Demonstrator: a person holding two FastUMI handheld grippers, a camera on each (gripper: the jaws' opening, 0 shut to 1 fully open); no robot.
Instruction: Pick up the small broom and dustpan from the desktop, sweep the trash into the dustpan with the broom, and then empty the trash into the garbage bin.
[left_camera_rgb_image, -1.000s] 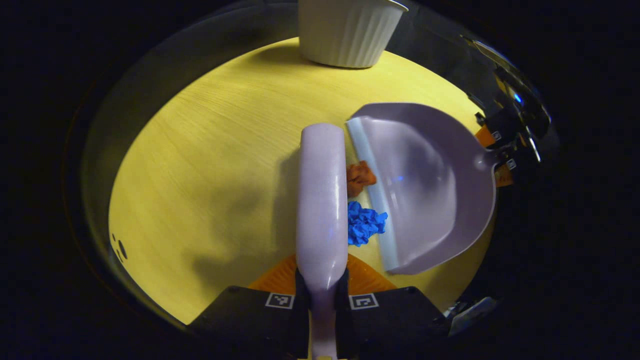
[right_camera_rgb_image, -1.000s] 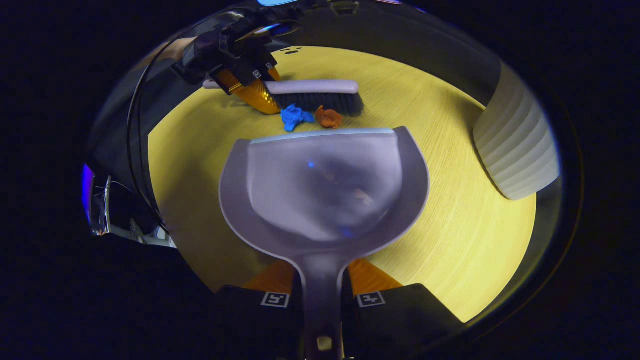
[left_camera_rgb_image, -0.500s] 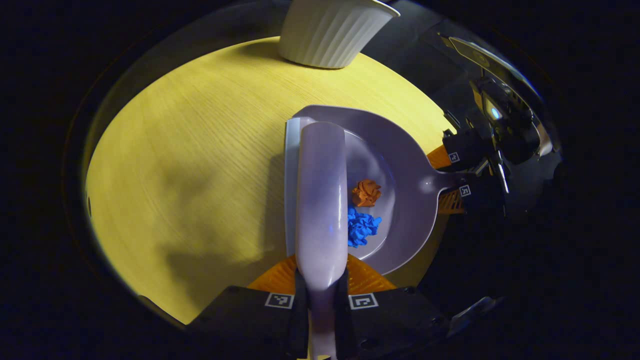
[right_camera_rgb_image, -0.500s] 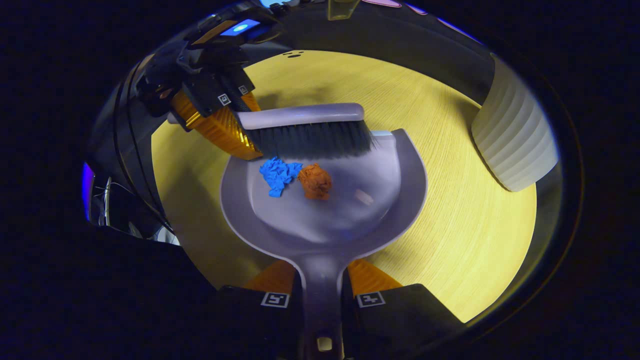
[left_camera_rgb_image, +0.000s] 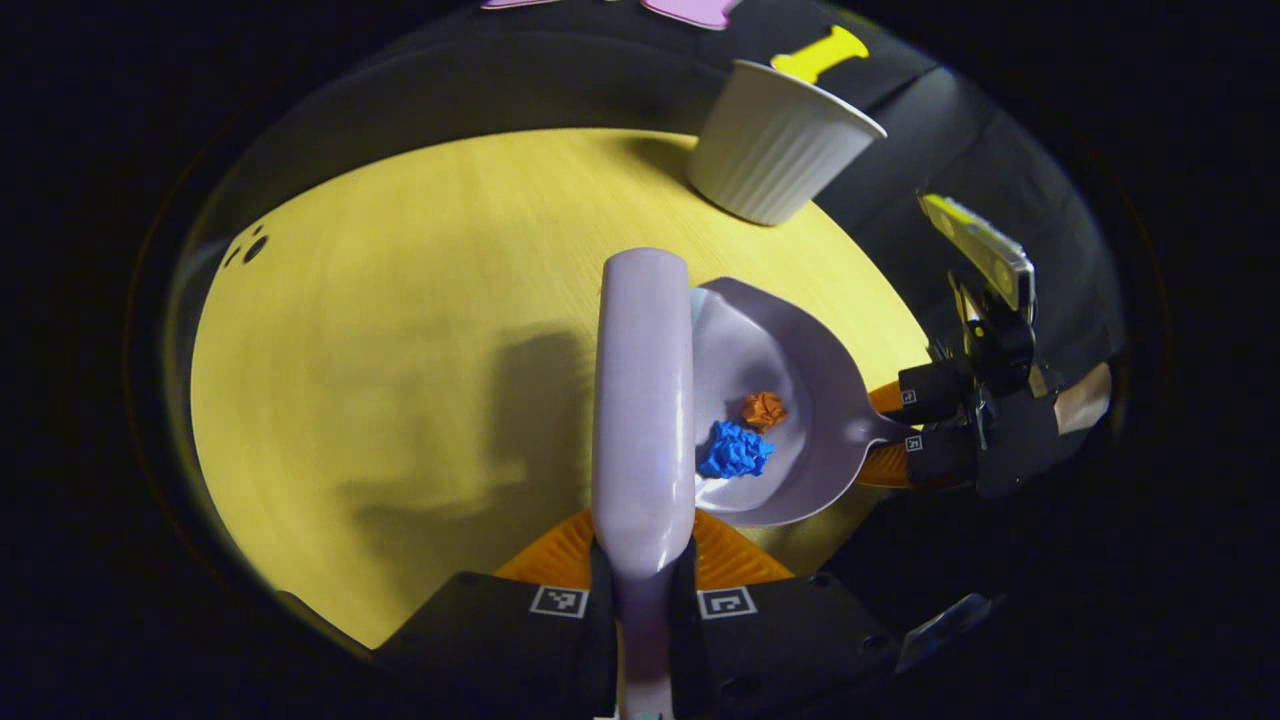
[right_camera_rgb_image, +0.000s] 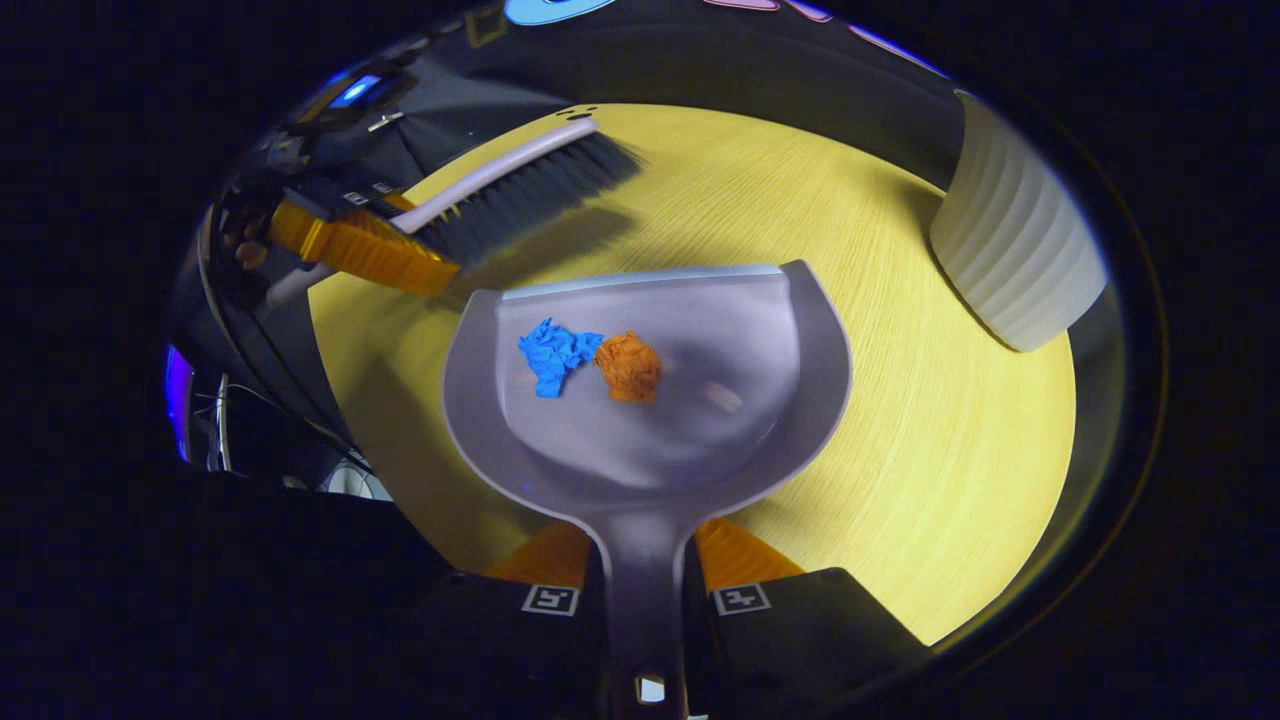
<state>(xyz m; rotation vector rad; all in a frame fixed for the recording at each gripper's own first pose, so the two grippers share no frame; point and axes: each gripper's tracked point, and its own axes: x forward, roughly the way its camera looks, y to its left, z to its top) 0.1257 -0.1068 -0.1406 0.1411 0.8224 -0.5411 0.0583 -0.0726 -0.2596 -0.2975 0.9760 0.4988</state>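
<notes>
My left gripper is shut on the handle of the small lilac broom, which points forward above the yellow desktop. The broom hangs raised at the upper left in the right gripper view. My right gripper is shut on the handle of the lilac dustpan. A blue paper wad and an orange paper wad lie in the pan. In the left gripper view the dustpan sits right of the broom, holding the blue wad and orange wad.
A white ribbed garbage bin stands at the far edge of the desktop; the bin is at the right in the right gripper view. Bare desktop lies right of the pan.
The broom swept both wads over the lip into the dustpan, then lifted up and away from it. The dustpan has stayed almost still.
</notes>
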